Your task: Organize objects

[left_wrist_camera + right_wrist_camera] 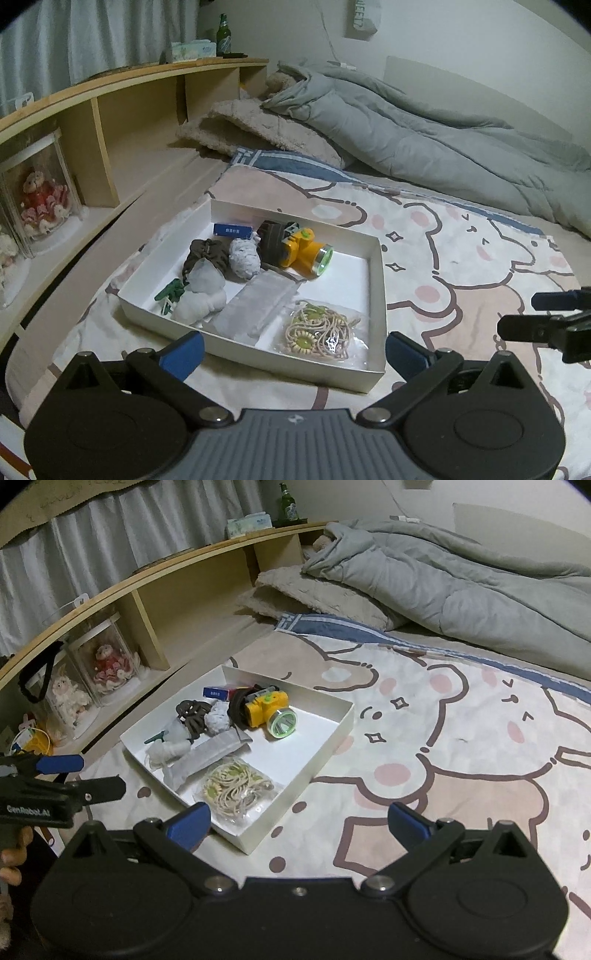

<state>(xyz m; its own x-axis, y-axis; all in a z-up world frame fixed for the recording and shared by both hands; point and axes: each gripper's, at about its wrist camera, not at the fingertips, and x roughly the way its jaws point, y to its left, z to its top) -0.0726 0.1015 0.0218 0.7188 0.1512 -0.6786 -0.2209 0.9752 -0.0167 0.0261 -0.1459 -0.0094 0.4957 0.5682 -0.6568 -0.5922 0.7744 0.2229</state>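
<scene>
A shallow white cardboard tray (375, 295) lay on the bed, on a cartoon-bear printed bedsheet (461, 258), and every place below is given relative to it. Inside it, toward its far side, sat a yellow plastic headlamp with a green-rimmed lens (304, 254) and dark strap, and against the far wall lay a small blue rectangular box with white lettering (232, 229). Near the tray's middle were a dark brown knitted bundle (207, 254) and a white woven ball (243, 258), touching one another. At its near corner lay a clear plastic bag holding a beige beaded cord necklace with green beads (319, 332), and just beside that a long translucent plastic pouch (258, 304). A small green plastic clip (170, 291) lay by the tray's left wall, next to a white bundled cloth (201, 299). The left gripper (293, 352) hovered just short of the tray's near wall, its blue-tipped fingers (184, 352) spread wide and empty. The right gripper (299, 825) hung off the tray's near right corner, its fingers (410, 825) equally wide apart and holding nothing. Beyond the tray lay a rumpled grey quilted duvet (424, 133), and to its left ran a light wooden headboard shelf (122, 110).
</scene>
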